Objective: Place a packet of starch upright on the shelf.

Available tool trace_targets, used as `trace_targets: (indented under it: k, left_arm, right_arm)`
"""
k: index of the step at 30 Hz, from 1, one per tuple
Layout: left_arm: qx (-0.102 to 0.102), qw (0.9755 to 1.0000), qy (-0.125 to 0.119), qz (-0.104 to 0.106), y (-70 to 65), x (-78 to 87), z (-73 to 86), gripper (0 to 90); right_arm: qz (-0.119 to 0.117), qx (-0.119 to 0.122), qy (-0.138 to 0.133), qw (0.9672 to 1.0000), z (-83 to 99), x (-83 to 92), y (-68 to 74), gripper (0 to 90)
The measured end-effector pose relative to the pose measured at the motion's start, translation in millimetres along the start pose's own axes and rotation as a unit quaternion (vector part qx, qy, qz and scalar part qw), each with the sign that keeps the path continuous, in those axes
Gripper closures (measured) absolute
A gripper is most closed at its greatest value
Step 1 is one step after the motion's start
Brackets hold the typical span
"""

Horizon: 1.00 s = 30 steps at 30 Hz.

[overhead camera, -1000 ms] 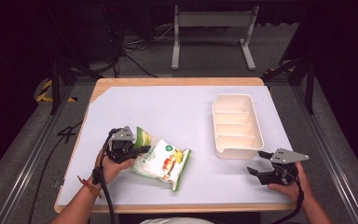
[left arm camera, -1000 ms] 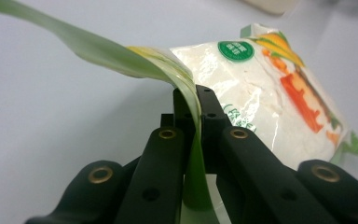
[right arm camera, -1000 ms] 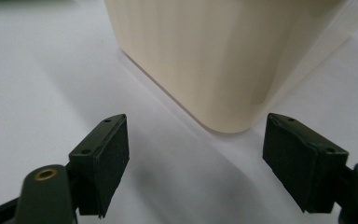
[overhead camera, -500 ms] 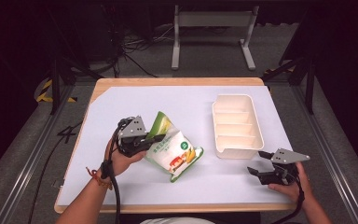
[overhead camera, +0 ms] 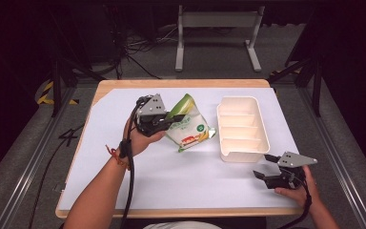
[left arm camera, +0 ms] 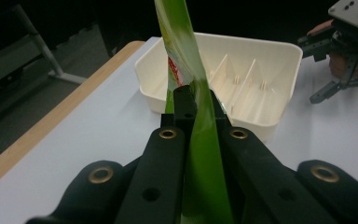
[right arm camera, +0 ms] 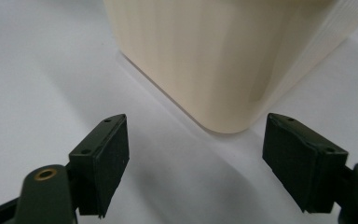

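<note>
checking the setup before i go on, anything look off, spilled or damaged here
Nothing spilled or damaged. The snack bag hangs tilted beside the cream divided tray, pinched by its green edge in the left gripper, so that is being carried, not misplaced. The tray's compartments look empty. The right gripper rests open near the tray's near corner.

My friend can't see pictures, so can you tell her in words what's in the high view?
A person's left gripper holds a green and white snack bag up over a white table, beside a cream tray with dividers. The right gripper rests open near the tray's front corner.
</note>
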<state>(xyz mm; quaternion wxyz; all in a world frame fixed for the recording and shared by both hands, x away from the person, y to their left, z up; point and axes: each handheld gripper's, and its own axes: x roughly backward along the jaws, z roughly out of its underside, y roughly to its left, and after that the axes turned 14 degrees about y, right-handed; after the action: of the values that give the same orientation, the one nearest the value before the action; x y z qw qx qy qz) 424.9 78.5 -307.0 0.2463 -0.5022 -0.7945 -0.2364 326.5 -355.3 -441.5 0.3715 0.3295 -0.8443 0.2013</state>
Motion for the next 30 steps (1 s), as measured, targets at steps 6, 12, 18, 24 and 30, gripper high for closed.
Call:
trace_targets:
  k: [6, 12, 18, 24, 30]
  left_arm:
    - [-0.011, 0.9999, 0.0, 0.002, 4.5, -10.3, -19.4, 89.5]
    - [-0.018, 0.9998, 0.005, 0.007, 12.2, -19.1, -41.7, 89.5]
    - [-0.031, 0.9995, 0.01, 0.002, 20.7, -29.9, -65.6, 89.5]
    - [-0.042, 0.9991, 0.008, 0.006, 28.7, -45.9, -84.2, 89.5]
    - [-0.046, 0.9989, 0.007, 0.01, 32.4, -69.0, -102.4, 89.5]
  right_arm:
    - [0.001, 0.0, -0.002, 1.0, 0.2, 0.8, -0.3, 22.3]
    - [0.001, -0.001, -0.005, 1.0, 0.5, 1.5, -0.7, 22.3]
    - [0.0, -0.002, -0.005, 1.0, 0.6, 1.3, -1.2, 22.3]
    - [0.0, -0.003, -0.005, 1.0, 1.2, 1.4, -1.5, 22.3]
    - [0.001, -0.004, -0.007, 1.0, 2.2, 2.6, -1.8, 22.3]
